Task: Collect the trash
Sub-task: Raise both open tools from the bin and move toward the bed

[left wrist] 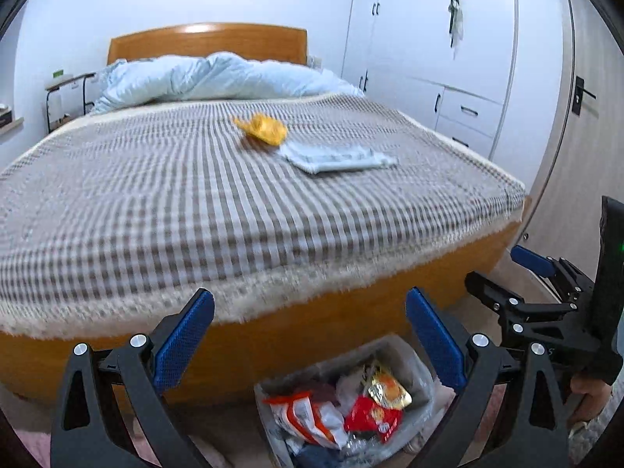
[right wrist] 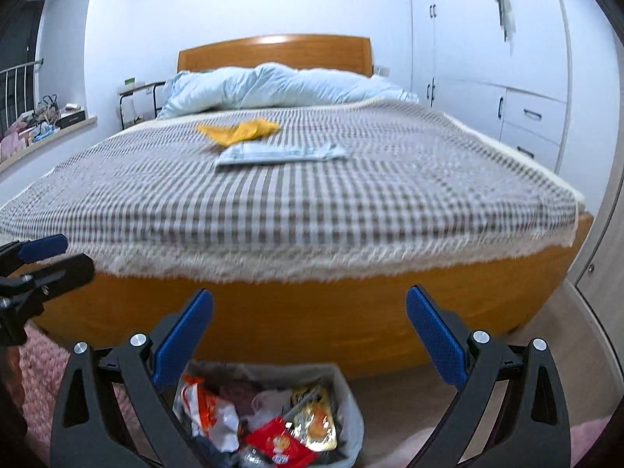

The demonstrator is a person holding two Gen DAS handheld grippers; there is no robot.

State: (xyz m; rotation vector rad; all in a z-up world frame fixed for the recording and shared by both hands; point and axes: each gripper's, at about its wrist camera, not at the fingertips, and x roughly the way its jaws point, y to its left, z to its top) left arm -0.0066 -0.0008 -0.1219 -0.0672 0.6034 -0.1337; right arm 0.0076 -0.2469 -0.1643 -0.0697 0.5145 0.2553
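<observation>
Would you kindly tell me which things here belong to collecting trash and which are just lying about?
For the job: yellow wrapper, pale flat packet, lined bin of wrappers.
Lying about: blue duvet, checked blanket, bedside stand, wardrobe.

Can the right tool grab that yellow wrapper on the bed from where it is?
Probably not yet. The right tool is open and empty above the trash bin; the yellow wrapper lies far up the bed. Nothing blocks it.

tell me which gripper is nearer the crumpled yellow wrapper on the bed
Neither clearly. The left gripper and right gripper both hover open at the foot of the bed, far short of the crumpled yellow wrapper.
</observation>
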